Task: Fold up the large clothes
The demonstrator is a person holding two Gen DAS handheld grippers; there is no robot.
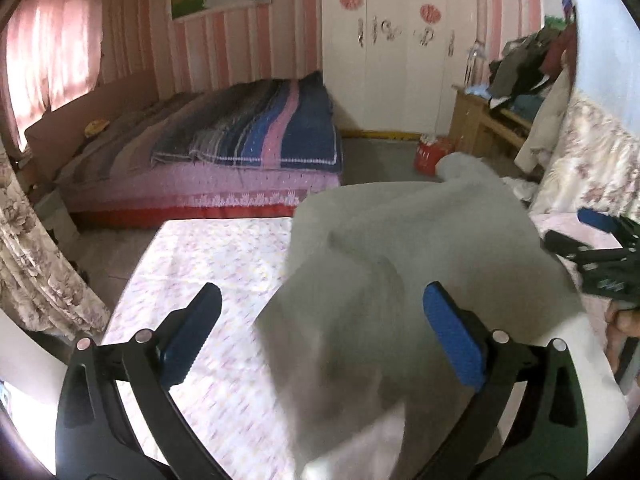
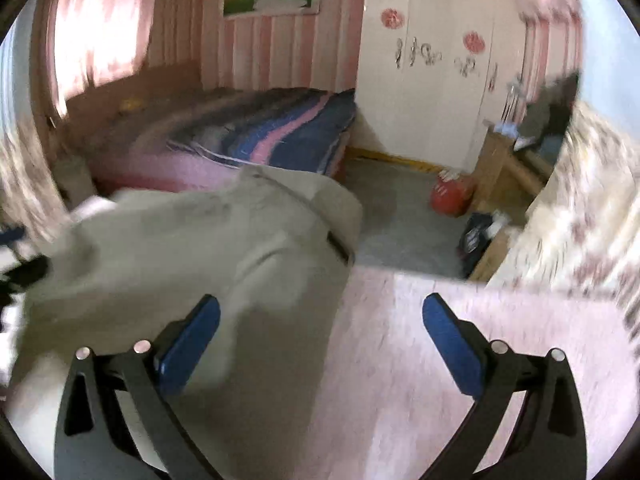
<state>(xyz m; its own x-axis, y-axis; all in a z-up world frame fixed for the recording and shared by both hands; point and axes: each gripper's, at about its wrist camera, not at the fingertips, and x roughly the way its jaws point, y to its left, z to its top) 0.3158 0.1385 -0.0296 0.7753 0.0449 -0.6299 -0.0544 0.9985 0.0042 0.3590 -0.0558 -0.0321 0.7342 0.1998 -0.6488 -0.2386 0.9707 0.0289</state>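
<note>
The left gripper (image 1: 322, 334) has its blue-padded jaws spread wide, with the pale grey-beige fabric garment (image 1: 400, 280) bunched between them at centre frame on the pink floral-print table cover (image 1: 208, 280). The right gripper (image 2: 320, 338) is likewise spread wide; its left pad seems to overlap the garment (image 2: 180, 248), though blur hides contact. No writing is legible.

We note the left black-framed two-finger gripper (image 1: 322, 336) and the right black-framed two-finger gripper (image 2: 322, 340): curved matte arms, round silver rivets, slotted cut-outs, ribbed blue rectangular fingertip pads (image 1: 454, 340).
</note>
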